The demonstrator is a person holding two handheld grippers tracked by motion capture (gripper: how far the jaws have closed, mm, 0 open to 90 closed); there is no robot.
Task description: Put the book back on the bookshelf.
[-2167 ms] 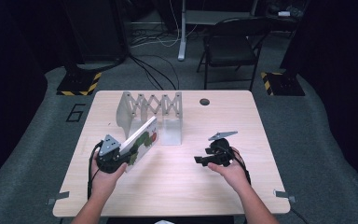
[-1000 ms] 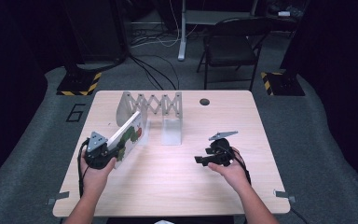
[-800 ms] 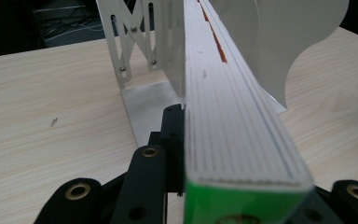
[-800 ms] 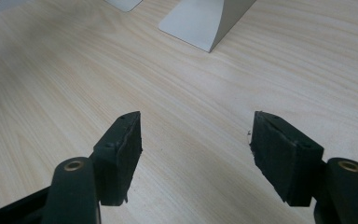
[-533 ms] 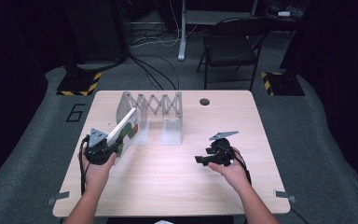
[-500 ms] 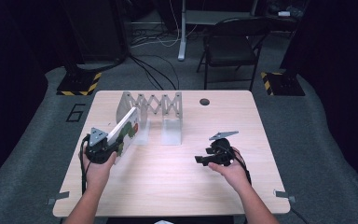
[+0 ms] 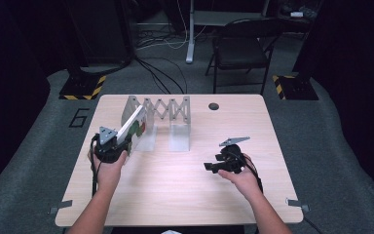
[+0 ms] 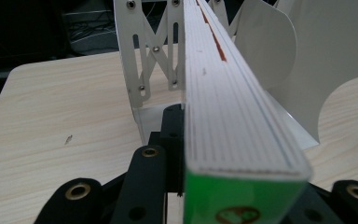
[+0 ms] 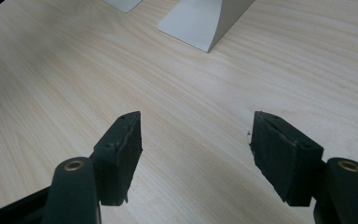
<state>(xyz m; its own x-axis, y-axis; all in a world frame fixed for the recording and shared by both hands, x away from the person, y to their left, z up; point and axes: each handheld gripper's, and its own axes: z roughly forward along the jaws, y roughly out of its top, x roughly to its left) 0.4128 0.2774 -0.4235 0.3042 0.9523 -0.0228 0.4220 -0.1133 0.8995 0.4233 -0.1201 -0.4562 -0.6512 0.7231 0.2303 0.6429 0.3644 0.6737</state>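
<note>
On the bench's [image 7: 175, 185] left side, the left claw [image 7: 111, 145] is clenched on a book [image 7: 132, 126], gripping it near its lower end. The book is white with a green cover, and it slants up and away from the hand toward the rack [image 7: 163, 117], an accordion-style white holder with upright dividers and a scissor lattice along its back. The book's far end lies at the rack's left end, against or just beside the leftmost divider; whether it touches cannot be told from the high view.

From the left claw's camera, the book [image 8: 233, 116] runs straight ahead between the jaws, page edges up, with a green cover edge at the bottom and an orange mark farther along. The rack's lattice [image 8: 149, 60] stands just to its left, and curved white dividers [image 8: 270, 51] rise to its right, so the book's far end is in among the rack's plates.

Well apart, on the right half of the bench, the right claw [image 7: 214, 165] rests low in the person's hand, pointing left. Its own camera shows the two black pads [image 9: 126, 149] standing apart with only bare wood between them: released, grasping nothing. A white divider foot [image 9: 205, 21] of the rack lies ahead of it.

A small dark disc [image 7: 214, 106] sits near the bench's far edge, beyond the rack.
</note>
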